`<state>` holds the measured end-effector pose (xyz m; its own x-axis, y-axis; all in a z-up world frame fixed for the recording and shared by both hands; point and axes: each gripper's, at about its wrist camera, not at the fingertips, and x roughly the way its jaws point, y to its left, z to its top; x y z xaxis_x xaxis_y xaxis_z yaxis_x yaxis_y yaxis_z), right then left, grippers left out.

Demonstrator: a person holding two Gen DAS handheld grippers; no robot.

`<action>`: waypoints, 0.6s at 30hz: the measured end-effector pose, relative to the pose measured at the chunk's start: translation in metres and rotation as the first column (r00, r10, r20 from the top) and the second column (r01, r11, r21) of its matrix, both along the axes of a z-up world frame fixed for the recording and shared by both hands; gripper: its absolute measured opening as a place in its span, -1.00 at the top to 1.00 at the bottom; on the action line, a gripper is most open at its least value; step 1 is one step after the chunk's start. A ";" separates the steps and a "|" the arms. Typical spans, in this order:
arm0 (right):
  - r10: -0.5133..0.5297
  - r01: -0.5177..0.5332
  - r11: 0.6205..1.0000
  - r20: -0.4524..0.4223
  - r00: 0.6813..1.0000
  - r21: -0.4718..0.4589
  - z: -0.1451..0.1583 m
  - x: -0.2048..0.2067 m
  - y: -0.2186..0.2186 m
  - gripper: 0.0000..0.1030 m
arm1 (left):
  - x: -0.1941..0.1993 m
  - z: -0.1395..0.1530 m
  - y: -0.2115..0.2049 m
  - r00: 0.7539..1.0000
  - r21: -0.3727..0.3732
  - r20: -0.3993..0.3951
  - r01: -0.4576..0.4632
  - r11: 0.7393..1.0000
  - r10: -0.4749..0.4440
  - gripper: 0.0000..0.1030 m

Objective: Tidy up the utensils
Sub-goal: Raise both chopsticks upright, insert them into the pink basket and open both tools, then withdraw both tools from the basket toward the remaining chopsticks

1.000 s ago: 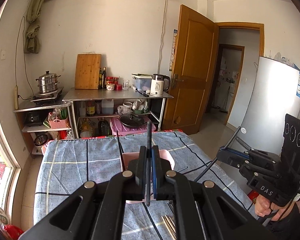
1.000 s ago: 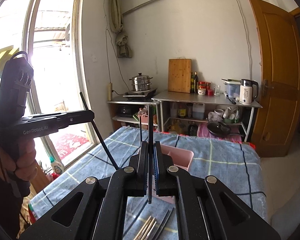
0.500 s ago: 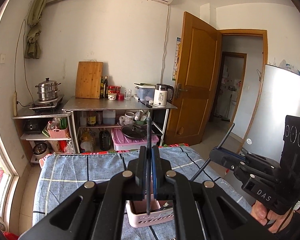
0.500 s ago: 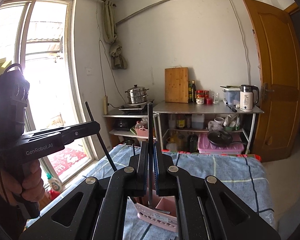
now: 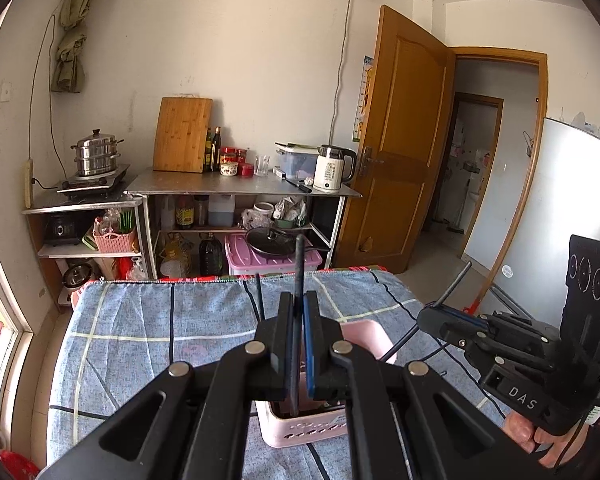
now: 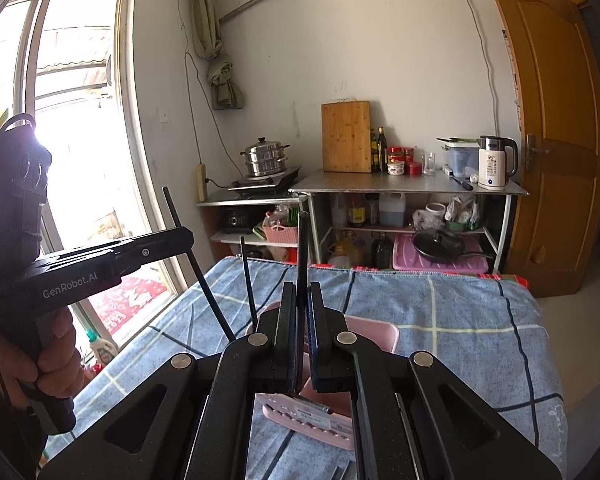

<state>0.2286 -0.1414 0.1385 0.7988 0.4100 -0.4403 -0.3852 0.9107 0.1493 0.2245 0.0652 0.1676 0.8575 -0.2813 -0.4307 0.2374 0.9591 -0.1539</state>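
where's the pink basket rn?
The pink basket sits on the blue checked cloth, low centre in both wrist views, just beyond the left gripper, with black chopsticks standing in it.

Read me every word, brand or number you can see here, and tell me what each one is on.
"DAS": side of the right gripper.
"GenRobot.AI": side of the left gripper.
"55": front of the white kettle.
"2023", probably: red mat by the window, upside down.
Basket label, door poster and fridge sticker: too small or blurred.
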 end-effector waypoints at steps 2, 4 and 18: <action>0.009 -0.009 1.000 -0.027 1.000 -0.005 -0.008 0.002 0.001 0.90 | 0.003 -0.013 -0.002 0.999 0.001 -0.040 0.008 1.000 -0.008 0.90; 0.013 -0.014 1.000 -0.055 0.998 -0.015 -0.017 0.003 0.002 0.90 | 0.007 -0.028 -0.005 0.997 0.009 -0.080 0.009 1.000 -0.008 0.90; 0.011 -0.011 1.000 -0.056 0.998 -0.013 -0.016 -0.018 -0.015 0.67 | -0.015 -0.037 -0.004 0.997 -0.007 -0.078 -0.021 1.000 0.020 0.36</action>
<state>0.2105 -0.1567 0.1223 0.7680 0.4127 -0.4898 -0.3865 0.9084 0.1593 0.2096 0.0616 0.1303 0.8272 -0.2677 -0.4941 0.2046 0.9624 -0.1789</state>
